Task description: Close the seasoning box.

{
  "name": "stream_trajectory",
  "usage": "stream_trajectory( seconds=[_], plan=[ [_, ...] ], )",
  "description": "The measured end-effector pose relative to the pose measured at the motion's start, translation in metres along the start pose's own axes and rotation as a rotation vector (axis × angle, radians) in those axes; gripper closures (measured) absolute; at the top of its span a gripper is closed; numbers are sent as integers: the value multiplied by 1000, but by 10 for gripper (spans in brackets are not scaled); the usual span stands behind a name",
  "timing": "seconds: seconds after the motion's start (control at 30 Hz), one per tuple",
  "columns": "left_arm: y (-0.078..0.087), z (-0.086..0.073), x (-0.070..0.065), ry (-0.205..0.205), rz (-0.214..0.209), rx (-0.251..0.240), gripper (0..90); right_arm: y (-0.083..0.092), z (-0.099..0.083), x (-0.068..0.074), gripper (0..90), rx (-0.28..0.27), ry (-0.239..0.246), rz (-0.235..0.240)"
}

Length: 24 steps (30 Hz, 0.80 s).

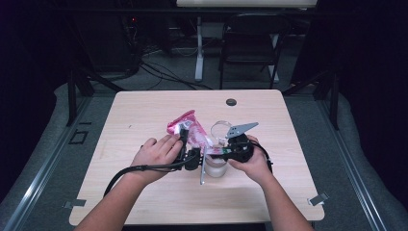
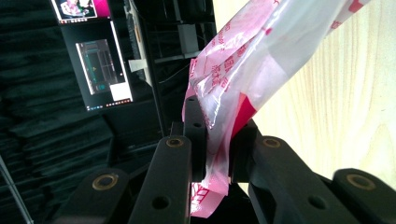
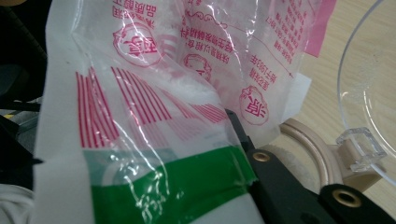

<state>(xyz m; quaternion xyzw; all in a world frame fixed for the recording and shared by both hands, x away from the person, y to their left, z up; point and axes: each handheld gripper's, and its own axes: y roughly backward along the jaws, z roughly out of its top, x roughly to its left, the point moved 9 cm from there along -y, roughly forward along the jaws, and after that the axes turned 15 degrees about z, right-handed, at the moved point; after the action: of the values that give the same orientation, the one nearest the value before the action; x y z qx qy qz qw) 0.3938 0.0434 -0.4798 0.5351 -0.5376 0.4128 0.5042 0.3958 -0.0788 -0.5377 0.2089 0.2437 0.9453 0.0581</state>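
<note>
A pink, white and clear plastic bag (image 1: 188,126) with red print hangs between my two grippers at the middle of the wooden table (image 1: 144,110). My left gripper (image 1: 184,135) is shut on one edge of the bag (image 2: 261,56); in the left gripper view the film is pinched between the black jaws (image 2: 217,122). My right gripper (image 1: 214,150) is shut on the bag's green-striped end (image 3: 163,93), which hides one jaw (image 3: 224,116). Just below the bag stands a small jar (image 1: 215,167) with white contents, its beige rim (image 3: 317,144) beside a clear lid (image 3: 369,93).
The clear lid (image 1: 220,129) lies just behind the jar. A black round cap (image 1: 231,102) sits near the table's far edge. A folding chair (image 1: 250,43) and cables stand on the floor beyond. A lit monitor (image 2: 100,70) glows in the dark background.
</note>
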Motion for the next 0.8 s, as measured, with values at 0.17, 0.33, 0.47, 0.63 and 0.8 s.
stream_trajectory(
  seconds=[0.17,0.33,0.47,0.63,0.8],
  plan=[
    [1,1,2,-8,18,-3,814,1,1,-1,900,-6,0,-4],
    [4,2,4,-12,23,-5,820,2,1,-2,900,-8,0,-12],
    [5,3,4,-18,20,-3,823,2,1,-3,900,-14,-6,-17],
    [9,9,5,-28,36,-17,829,3,0,-5,900,-4,-10,-30],
    [13,12,7,-35,48,-22,832,3,0,-5,900,-3,-11,-33]
  ],
)
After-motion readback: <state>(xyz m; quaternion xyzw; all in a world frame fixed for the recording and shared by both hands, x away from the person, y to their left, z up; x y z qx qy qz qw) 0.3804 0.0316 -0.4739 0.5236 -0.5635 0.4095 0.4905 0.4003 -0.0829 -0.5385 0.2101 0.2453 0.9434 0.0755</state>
